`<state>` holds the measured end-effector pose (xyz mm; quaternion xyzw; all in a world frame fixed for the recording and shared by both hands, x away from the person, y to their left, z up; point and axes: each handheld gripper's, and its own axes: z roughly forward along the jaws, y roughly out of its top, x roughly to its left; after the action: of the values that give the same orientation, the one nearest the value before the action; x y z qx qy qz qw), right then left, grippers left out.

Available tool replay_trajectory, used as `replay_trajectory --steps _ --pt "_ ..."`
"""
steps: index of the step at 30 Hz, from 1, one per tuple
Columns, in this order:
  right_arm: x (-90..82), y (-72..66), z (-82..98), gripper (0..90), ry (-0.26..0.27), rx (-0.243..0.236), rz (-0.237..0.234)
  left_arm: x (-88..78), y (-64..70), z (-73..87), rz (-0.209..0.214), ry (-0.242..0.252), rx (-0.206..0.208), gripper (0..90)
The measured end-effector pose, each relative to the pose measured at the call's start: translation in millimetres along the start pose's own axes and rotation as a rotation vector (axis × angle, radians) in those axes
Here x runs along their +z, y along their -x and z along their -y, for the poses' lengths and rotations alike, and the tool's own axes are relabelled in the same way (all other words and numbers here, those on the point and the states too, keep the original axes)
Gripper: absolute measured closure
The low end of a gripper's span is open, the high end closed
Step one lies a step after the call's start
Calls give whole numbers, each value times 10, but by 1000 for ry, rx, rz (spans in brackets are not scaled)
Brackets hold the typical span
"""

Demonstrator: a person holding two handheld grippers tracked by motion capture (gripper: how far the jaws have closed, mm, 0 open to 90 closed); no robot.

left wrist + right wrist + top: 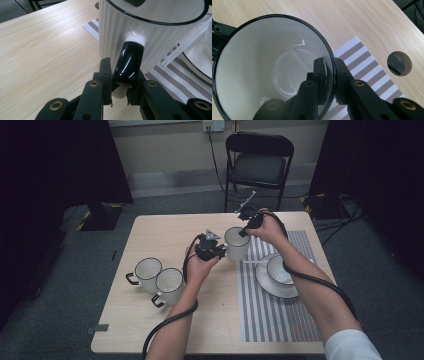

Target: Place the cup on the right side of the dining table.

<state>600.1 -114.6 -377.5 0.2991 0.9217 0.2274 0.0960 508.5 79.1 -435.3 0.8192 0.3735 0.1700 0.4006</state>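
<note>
A white ribbed mug [237, 243] with a black rim is held over the table between both grippers. My left gripper [212, 251] is shut on the mug's black handle [130, 62], seen close in the left gripper view. My right gripper [246, 230] is shut on the mug's rim [331, 65], one jaw inside the cup and one outside. The mug [272, 67] is empty inside. It hangs at the left edge of the striped placemat [280, 290].
Two more white mugs [148, 273] [169, 284] stand at the table's left. A white bowl on a saucer [278, 273] rests on the placemat. A cable hole [399, 63] is in the tabletop. A black chair [258, 160] stands behind the table.
</note>
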Motion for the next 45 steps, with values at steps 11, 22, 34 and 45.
replay_trajectory --steps 11,22,34,45 --pt "-8 87 62 823 0 50 16 116 -20 -86 11 -4 -3 783" --pt "-5 175 119 824 -18 76 30 240 -5 -144 21 -14 -14 784" --pt "-26 271 235 824 -37 114 51 384 55 -209 44 -26 -18 785" --pt "-14 300 312 825 -39 151 65 461 53 -227 52 -32 -20 785"
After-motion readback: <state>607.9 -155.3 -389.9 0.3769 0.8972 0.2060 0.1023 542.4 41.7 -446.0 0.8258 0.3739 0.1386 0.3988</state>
